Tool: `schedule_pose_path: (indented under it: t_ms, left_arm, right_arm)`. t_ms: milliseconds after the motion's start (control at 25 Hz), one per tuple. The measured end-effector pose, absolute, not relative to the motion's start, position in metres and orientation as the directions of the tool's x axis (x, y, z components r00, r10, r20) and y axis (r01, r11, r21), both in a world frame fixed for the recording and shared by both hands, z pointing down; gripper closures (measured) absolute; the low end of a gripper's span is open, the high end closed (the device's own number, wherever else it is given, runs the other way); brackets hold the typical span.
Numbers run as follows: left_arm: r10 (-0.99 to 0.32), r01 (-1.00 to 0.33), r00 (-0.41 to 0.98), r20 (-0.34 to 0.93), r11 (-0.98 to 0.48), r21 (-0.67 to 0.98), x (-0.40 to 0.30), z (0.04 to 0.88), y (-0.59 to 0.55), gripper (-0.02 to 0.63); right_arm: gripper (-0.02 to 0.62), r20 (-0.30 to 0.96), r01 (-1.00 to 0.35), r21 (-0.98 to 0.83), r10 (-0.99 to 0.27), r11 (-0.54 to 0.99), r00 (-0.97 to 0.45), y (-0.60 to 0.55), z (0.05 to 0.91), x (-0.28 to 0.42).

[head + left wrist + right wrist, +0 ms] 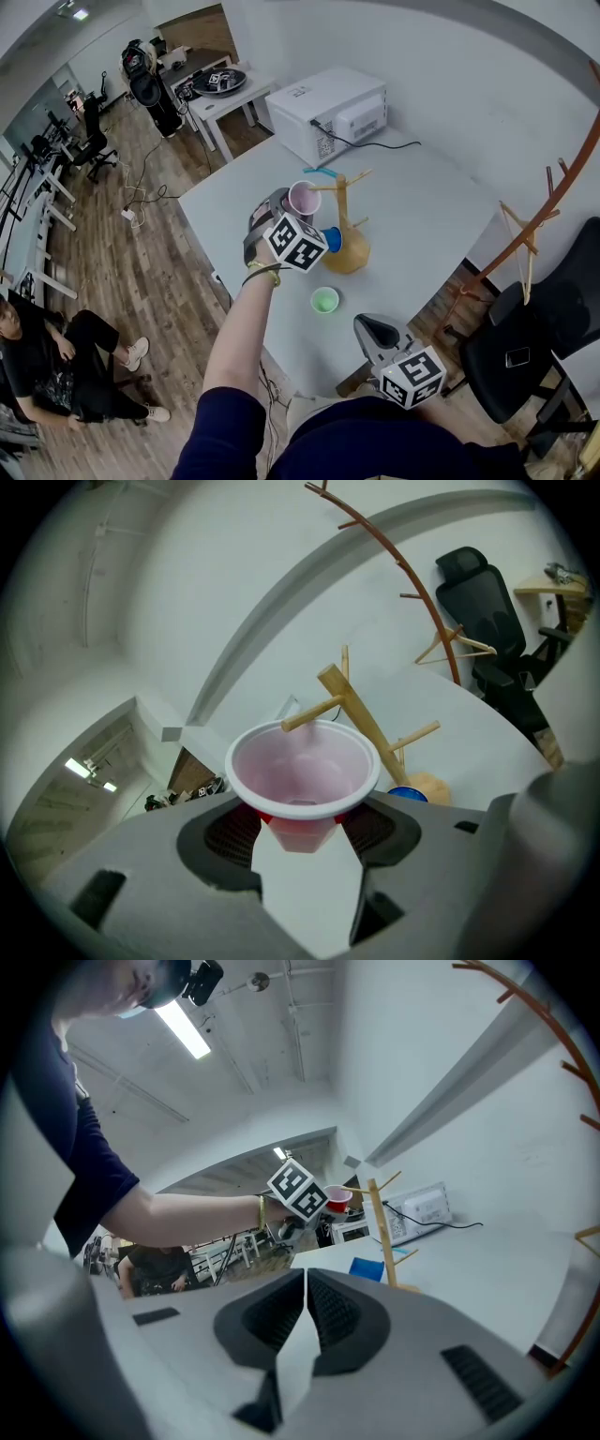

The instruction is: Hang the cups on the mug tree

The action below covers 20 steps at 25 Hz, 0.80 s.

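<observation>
The left tool [289, 202] [302, 829] is spread wide and clamps a red cup [303, 199] [302, 771] [339, 1200] by its narrow lower part, one pad on each side. The cup has a white rim and a pale pink inside, and its mouth is tipped up towards the person's head. It is held in the air at the top of the wooden mug tree [343, 220] [361, 719] [380, 1232]. In the left gripper view one upper peg [314, 712] lies across the far rim of the cup; I cannot tell whether the two touch.

The mug tree stands near the middle of the white surface [431, 216] [497, 1260], a little towards the edge closest to the person. A blue cup [332, 241] [407, 794] sits low against the tree, just beside its round base. Whether it hangs on a low peg or rests on the surface is unclear. A green cup [324, 300] stands mouth up on the surface between the tree and the near edge, apart from both.

The right tool [367, 325] [305, 1297] has its jaws pressed together with nothing between them. It is held over the near edge of the surface, to the right of the green cup and well apart from the tree.

A white microwave [328, 112] [417, 1213] sits at the far corner of the surface, its cable trailing along the far edge.
</observation>
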<state>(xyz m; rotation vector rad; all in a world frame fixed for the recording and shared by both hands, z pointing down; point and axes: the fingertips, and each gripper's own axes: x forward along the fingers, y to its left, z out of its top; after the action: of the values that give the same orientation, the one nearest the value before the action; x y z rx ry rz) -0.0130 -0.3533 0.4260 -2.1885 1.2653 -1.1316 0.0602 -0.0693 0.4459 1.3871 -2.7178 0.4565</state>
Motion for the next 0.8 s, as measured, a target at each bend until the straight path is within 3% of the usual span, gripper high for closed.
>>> schedule_pose_path:
  t_ms: [800]
  left_arm:
    - [-0.897, -0.224, 0.148, 0.416, -0.44, -0.869, -0.003, 0.412, -0.355, 0.327]
  right_arm:
    - [0.565, 0.162, -0.783, -0.228, -0.771, 0.578, -0.616, -0.063, 0.444, 0.068]
